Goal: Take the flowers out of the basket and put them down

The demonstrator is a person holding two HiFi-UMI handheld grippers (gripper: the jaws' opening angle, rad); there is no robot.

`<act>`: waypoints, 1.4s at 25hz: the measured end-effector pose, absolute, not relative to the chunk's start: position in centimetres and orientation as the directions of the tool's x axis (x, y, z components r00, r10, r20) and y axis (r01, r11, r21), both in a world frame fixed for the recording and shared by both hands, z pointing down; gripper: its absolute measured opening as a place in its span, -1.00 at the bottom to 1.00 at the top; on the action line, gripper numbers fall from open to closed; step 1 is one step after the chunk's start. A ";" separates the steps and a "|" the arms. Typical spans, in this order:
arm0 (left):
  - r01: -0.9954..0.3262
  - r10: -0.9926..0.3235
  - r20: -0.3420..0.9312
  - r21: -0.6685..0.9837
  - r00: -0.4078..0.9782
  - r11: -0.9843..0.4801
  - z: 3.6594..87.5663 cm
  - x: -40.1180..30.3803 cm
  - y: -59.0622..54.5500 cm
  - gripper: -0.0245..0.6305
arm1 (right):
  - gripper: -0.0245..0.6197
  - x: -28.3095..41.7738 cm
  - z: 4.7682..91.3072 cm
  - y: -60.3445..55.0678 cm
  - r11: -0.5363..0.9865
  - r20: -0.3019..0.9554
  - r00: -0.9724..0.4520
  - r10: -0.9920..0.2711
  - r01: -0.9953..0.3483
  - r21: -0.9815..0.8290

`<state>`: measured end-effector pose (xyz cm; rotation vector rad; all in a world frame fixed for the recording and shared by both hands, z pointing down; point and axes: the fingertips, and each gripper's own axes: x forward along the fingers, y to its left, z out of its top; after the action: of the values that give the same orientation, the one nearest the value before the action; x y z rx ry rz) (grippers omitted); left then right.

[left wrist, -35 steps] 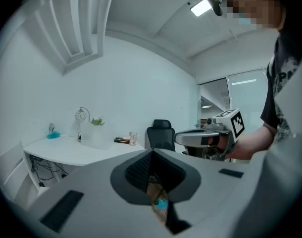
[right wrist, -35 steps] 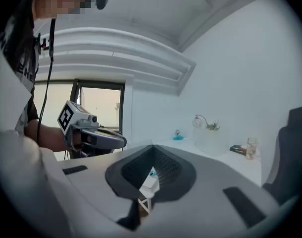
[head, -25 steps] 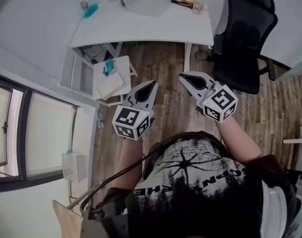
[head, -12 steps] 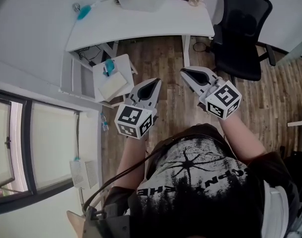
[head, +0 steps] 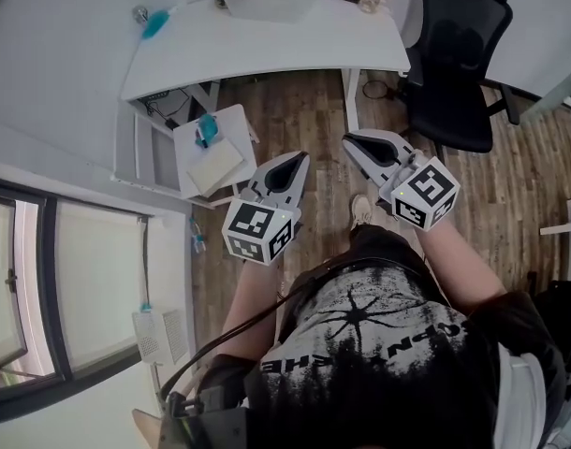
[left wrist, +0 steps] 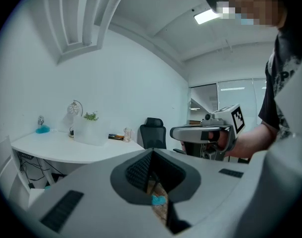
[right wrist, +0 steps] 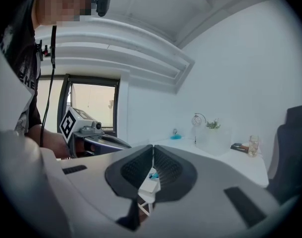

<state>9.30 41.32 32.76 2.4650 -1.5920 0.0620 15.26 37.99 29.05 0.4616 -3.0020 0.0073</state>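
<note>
**Since both grippers are shut and empty well short of the desk: approach step, no grasp yet**

Left gripper (left wrist: 150, 153): jaws together, nothing between them. Right gripper (right wrist: 152, 148): same, pads pressed on each other, empty. Both are held out in front of the person, side by side, roughly level, over the wooden floor (head: 309, 110).

The basket (left wrist: 89, 132) is a translucent white tub at the back of the white desk (head: 267, 50). The flowers (left wrist: 90, 116) are in it, and only green sprigs show above the rim. Nothing is out, so my read is the task is at its very start.

Next move, as I judge it:
- Close in on the desk's front edge.
- Open one gripper and come in over the rim from above.
- Pinch the stems, not the foliage.
- The other gripper may need to hold the basket down; it looks light.

Clearance:
- The black office chair (head: 459, 54) stands just right of the desk, on the right gripper's side.
- The small white side table (head: 234, 124) sits low on the left, by the desk frame.
- Bare floor between them, straight ahead.
- The desk top in front of the basket is bare, so that's the set-down spot.
- A glass (left wrist: 127, 134) and small clutter sit right of the basket, a teal object (head: 154, 23) far left.
- The front edge is curved; set down well back from it.
</note>
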 end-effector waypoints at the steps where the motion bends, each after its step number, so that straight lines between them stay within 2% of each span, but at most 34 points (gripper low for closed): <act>1: -0.908 -0.900 0.147 0.150 0.411 -0.391 32.8 9.0 41.2 -0.89 | -0.86 14.9 29.2 37.8 0.956 0.108 -0.950 -0.292 -0.293 0.008; 10: -0.934 -0.923 0.170 0.159 0.346 -0.321 33.5 5.7 36.7 -0.89 | -0.86 11.6 30.1 32.8 0.974 0.126 -0.965 -0.228 -0.228 0.015; 23: -0.968 -0.955 0.201 0.163 0.220 -0.189 33.1 3.0 24.3 -0.89 | -0.86 9.0 30.4 19.2 0.994 0.164 -0.981 -0.106 -0.101 0.042; 35: -0.978 -0.960 0.233 0.174 0.157 -0.118 34.2 3.0 14.5 -0.89 | -0.86 8.4 31.7 10.0 1.000 0.175 -0.984 -0.016 -0.013 0.018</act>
<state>3.00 14.46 34.17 2.1542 -1.8694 0.0907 8.42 10.02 31.74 0.0221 -2.9656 -0.0246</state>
